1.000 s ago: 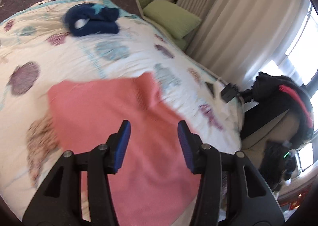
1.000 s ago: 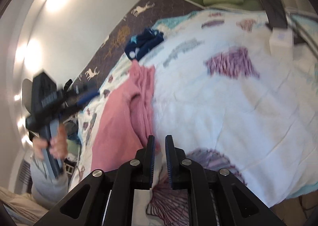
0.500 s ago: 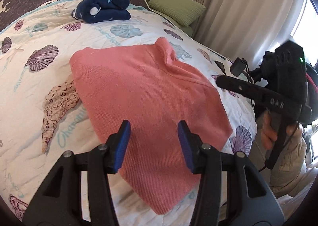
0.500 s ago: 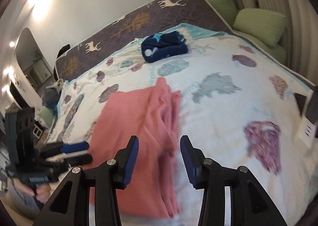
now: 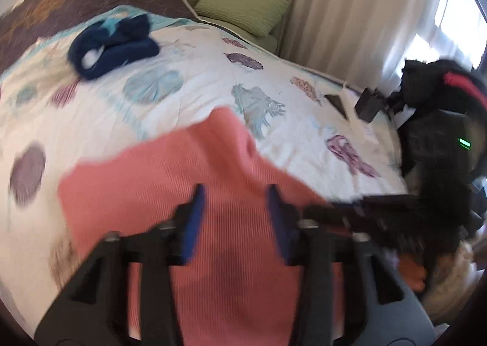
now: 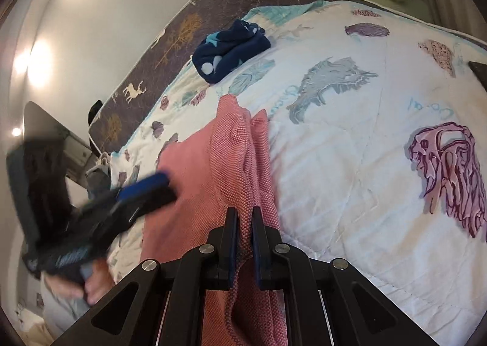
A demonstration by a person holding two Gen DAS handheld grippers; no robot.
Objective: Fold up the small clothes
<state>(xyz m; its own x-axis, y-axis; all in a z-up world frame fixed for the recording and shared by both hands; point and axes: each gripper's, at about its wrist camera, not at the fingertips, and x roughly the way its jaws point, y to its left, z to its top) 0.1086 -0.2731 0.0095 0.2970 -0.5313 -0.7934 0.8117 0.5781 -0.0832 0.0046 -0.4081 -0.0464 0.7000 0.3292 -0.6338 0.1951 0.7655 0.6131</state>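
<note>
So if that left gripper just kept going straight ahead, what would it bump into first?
Most likely the pink garment. The left gripper has its fingers open just above the cloth, pointing across it, so they would probably meet the fabric before the bedspread beyond. The picture is blurred, so depth is uncertain.

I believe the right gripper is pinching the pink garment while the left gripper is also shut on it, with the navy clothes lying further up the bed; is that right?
Not quite: the left gripper is open, its jaws wide apart above the pink garment, as the left wrist view shows. The rest holds: the right gripper is shut on the garment's edge, and the navy clothes lie further up the bed.
</note>
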